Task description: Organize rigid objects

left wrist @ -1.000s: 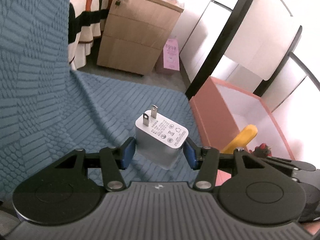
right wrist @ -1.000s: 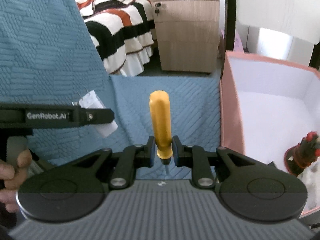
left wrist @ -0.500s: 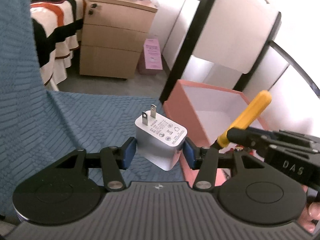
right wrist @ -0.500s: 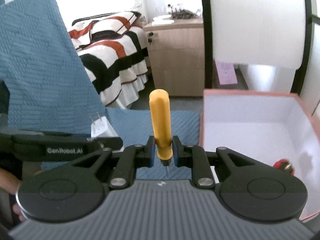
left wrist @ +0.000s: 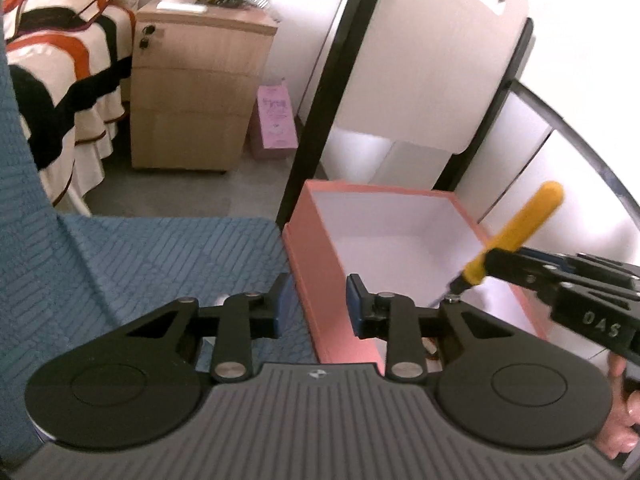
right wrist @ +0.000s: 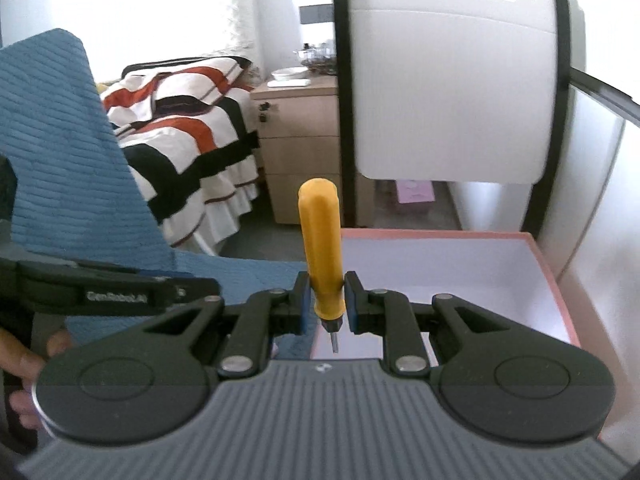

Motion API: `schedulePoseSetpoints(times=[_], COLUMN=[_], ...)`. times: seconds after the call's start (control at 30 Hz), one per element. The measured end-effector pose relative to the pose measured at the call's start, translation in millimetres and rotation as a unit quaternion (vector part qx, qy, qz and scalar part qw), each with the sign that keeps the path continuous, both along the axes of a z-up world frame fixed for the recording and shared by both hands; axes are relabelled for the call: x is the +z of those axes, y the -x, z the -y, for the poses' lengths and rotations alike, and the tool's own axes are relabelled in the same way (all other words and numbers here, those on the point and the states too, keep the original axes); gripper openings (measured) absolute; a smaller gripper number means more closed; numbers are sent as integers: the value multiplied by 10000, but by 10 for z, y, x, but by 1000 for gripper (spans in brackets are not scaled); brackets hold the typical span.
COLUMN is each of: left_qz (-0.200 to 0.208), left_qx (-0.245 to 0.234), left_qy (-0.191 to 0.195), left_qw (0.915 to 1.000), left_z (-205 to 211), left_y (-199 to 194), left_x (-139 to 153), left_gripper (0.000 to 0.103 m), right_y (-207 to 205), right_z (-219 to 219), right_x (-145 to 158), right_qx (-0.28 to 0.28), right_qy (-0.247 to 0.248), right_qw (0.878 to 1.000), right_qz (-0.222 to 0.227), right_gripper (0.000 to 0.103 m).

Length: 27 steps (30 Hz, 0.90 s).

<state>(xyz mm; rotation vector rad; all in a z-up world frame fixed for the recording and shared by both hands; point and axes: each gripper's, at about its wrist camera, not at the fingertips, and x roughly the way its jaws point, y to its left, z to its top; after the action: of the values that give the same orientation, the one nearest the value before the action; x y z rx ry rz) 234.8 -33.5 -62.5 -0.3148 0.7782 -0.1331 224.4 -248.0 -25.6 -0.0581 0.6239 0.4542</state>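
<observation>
My left gripper [left wrist: 316, 304] is open and empty, its jaws straddling the near left wall of the pink box [left wrist: 320, 280]. The white charger is not in view. My right gripper [right wrist: 326, 306] is shut on a yellow-handled screwdriver [right wrist: 320, 240], handle up and tip down, above the near left corner of the pink box [right wrist: 552, 280]. In the left wrist view the screwdriver [left wrist: 516, 232] and the right gripper [left wrist: 484, 270] are over the box's right side. The left gripper body [right wrist: 116, 292] shows at the left of the right wrist view.
The box stands on a blue quilted cover [left wrist: 140, 256]. Behind are a wooden drawer cabinet [left wrist: 192, 104], a striped bed [right wrist: 180, 120], a pink bag [left wrist: 274, 120] on the floor, and a white panel with a black frame [left wrist: 420, 60] just behind the box.
My left gripper has opened and the white charger is gone from its jaws. Both grippers have moved towards the pink box, the screwdriver still held.
</observation>
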Motion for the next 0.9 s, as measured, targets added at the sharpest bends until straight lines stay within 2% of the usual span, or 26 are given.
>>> schedulePoseSetpoints(times=[0.3, 0.4, 0.57, 0.9], left_qz=[-419, -551, -655, -630], left_qx=[467, 645, 952, 649], left_qy=[-16, 37, -140, -852], left_qw=[9980, 9964, 9932, 9922], left_z=[-332, -457, -632, -519], left_y=[166, 232, 277, -191], left_x=[-608, -785, -975, -1284], left_gripper=[37, 48, 62, 70], right_y=[51, 75, 115, 123], right_z=[177, 193, 243, 382], right_x=[-397, -512, -692, -891], right_qx=[-207, -239, -327, -577], right_qy=[-32, -54, -105, -226], right_qw=[9991, 9987, 9977, 9952], right_qz=[-380, -448, -585, -755], right_gripper=[21, 21, 21, 21])
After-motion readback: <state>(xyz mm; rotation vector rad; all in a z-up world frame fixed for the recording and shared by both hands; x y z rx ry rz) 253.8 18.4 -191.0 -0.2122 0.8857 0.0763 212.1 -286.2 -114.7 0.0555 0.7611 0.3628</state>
